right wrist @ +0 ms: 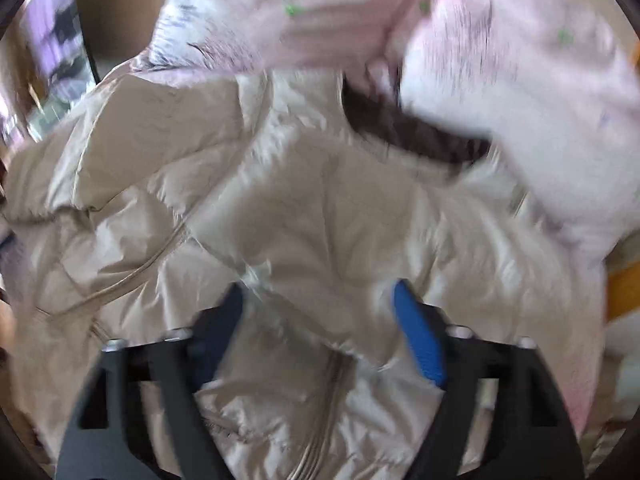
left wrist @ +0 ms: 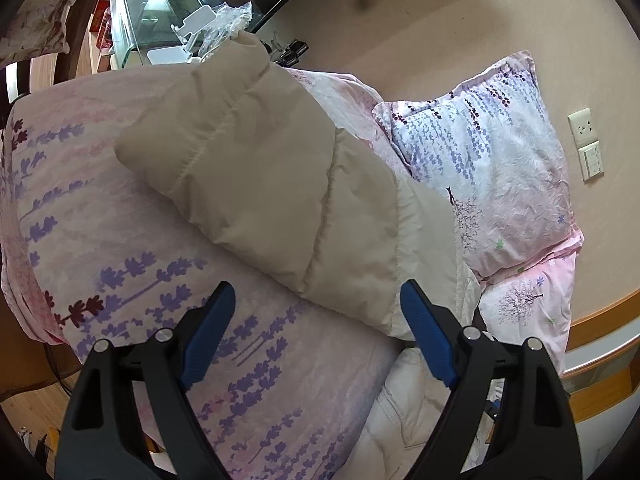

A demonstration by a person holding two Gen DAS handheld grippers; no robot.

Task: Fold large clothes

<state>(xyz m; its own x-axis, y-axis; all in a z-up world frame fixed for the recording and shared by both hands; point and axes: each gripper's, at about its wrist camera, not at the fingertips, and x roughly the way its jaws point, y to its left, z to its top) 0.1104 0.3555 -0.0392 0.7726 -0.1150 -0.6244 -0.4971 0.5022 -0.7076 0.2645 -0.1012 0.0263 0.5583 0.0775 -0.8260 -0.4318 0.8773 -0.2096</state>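
Left wrist view alone shows the pillow (left wrist: 488, 160) beside the beige puffer jacket (left wrist: 256, 168), which lies puffy and quilted across the floral quilt (left wrist: 120, 240); left gripper (left wrist: 316, 304) spread wide, holding nothing. Right wrist view is blurred (jacket (right wrist: 320, 208) fills it, zipper barely readable), right gripper (right wrist: 320, 292) spread over crumpled fabric.

No text, label, brand or number can be read in either view; the right wrist view is blurred.
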